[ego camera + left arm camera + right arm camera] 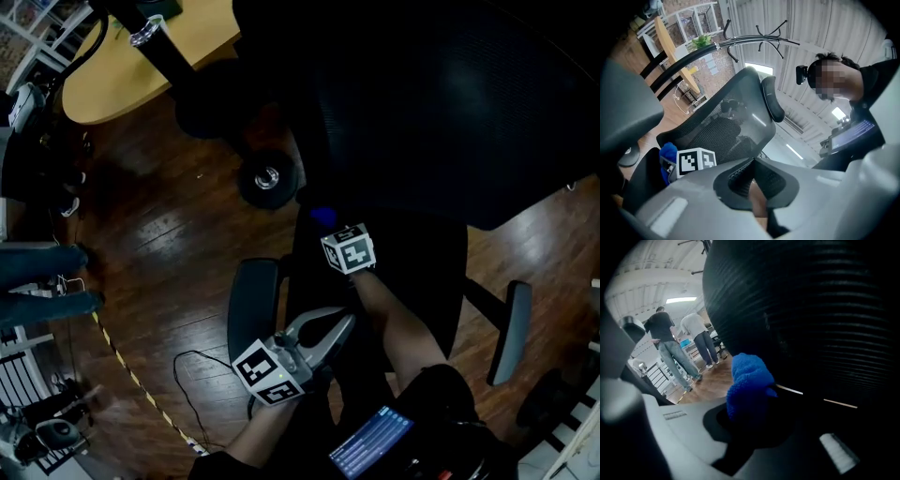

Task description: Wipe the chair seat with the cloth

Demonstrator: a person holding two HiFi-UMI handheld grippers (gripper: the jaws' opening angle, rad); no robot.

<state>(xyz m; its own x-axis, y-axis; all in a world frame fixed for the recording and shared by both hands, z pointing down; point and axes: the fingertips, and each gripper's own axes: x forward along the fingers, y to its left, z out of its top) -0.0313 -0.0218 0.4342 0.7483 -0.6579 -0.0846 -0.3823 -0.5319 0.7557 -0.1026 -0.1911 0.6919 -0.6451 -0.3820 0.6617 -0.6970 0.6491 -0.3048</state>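
Plainly, the blue cloth [747,385] is pinched in the right gripper [751,417]. The jaws are closed on it, and a fluffy wad sticks out past their tips. It is at the rear edge of the chair seat [422,272], where the seat meets the dark mesh backrest [450,103]. The shadow there is too deep to tell whether the cloth touches the seat.

The person's forearm [398,328] reaches over the front of the seat to that gripper. The left gripper [337,326] hangs at the seat's front corner, on the left in the head view, and points up toward the backrest. Its jaws are spread with nothing pinched; only a strip of skin shows through the gap.

One armrest [251,305] stands just beside the seat next to the left gripper, and a second armrest [511,328] flanks the seat's opposite side. Past the seat's rear left corner, a caster [267,176] rests on the wooden floor [169,253]. Farther off that way is the pale wooden desk [141,56]. A striped tape line [131,375] crosses the floor well left of the seat. In the right gripper view, two people [679,338] stand far from the seat with their backs turned.
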